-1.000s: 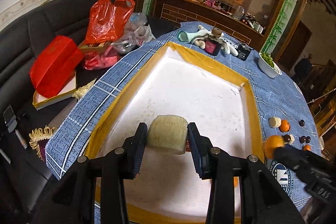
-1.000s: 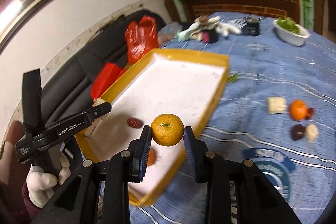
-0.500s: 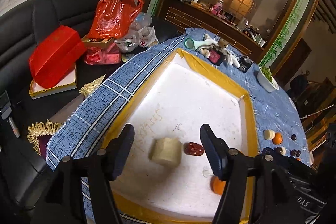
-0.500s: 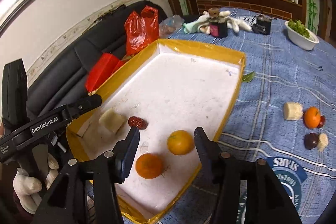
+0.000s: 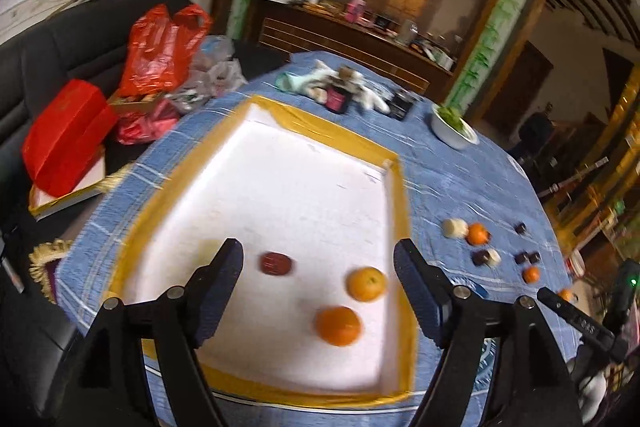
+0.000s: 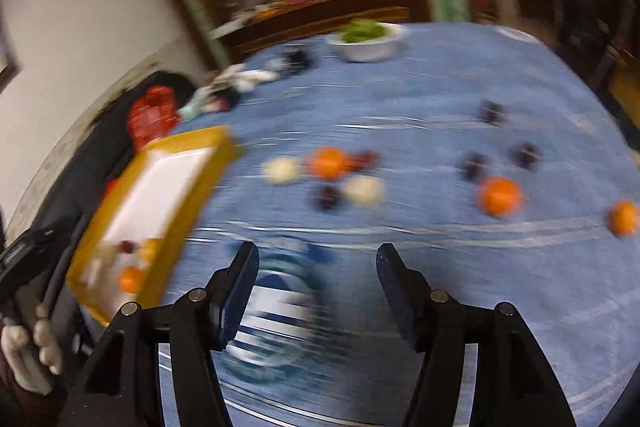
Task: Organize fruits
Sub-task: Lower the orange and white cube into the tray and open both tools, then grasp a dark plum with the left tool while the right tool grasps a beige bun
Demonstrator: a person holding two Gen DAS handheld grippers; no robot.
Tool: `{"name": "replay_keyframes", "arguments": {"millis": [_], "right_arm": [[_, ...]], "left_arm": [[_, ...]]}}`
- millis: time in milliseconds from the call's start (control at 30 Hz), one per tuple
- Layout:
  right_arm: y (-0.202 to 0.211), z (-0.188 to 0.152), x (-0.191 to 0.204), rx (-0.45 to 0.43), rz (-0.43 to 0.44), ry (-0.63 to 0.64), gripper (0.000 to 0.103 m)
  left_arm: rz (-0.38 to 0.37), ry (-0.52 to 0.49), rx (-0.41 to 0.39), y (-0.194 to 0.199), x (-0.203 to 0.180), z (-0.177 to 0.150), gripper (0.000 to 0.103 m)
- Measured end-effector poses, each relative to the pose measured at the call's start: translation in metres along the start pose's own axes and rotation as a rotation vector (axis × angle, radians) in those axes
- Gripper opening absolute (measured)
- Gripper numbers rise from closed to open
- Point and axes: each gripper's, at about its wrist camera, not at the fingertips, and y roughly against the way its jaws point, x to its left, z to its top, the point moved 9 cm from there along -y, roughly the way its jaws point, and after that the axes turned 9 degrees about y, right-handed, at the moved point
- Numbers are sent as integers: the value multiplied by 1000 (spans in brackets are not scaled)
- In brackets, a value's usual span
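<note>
My left gripper (image 5: 318,255) hovers over the near end of the white tray with a yellow rim (image 5: 400,211). Its jaws are opening and grip nothing. In the tray lie a red date (image 5: 274,263) and two oranges (image 5: 367,283) (image 5: 338,325). The right wrist view is blurred by motion. My right gripper (image 6: 316,259) is over the blue tablecloth (image 6: 440,87), right of the tray (image 6: 218,155), its jaws opening and empty. Beyond it lie loose fruits: an orange (image 6: 329,163), pale chunks (image 6: 282,169), dark pieces (image 6: 328,197) and two more oranges (image 6: 500,195) (image 6: 624,218).
A white bowl of greens (image 5: 454,127) and small clutter (image 5: 340,91) stand at the table's far side. Red bags (image 5: 160,47) and a red box (image 5: 64,143) lie on the black sofa at left. A gloved hand (image 6: 24,347) shows at the right view's left edge.
Both grippers opened: the left let the pale chunk down into the tray, the right dropped its orange there. The right gripper then swung right, away from the tray and over the cloth.
</note>
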Motion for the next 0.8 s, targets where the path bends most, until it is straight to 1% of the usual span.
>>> {"name": "replay_keyframes", "arguments": {"millis": [100,200,267,367,467,567,600,667,700,733,800], "right_arm": [[9,-7,-31,6,-34,-34,66],[13,-10,-39,-1,-40,-42,70],[10,-7,-40,-3,-30,-39,70],[-3,-2,-33,4,-7,-14,70],[-29,6,-26,36,9,25,70],[-54,15,-23,72,-4,85,70],[-63,19,-22,85,-11,120,69],[-79,22,-21,110,-35,187,63],[-87,22,-19,125,-42,217,58],[-94,23,-18,136,-43,238,54],[-106,23,-17,149,-54,275,50]], "left_arm": [[-20,-49,31,-7,-28,-13,77],[-38,-105,58,-12,-52,-25,77],[-49,-164,73,-17,-72,-35,78],[-71,-241,99,-26,-98,-50,78],[-89,-280,133,-37,-115,-61,78],[-100,-297,159,-47,-127,-69,78],[-101,-302,166,-51,-130,-71,78],[-104,-306,177,-58,-136,-72,78],[-106,-306,182,-62,-139,-72,78],[-105,-304,186,-65,-141,-72,78],[-100,-297,196,-74,-145,-72,78]]}}
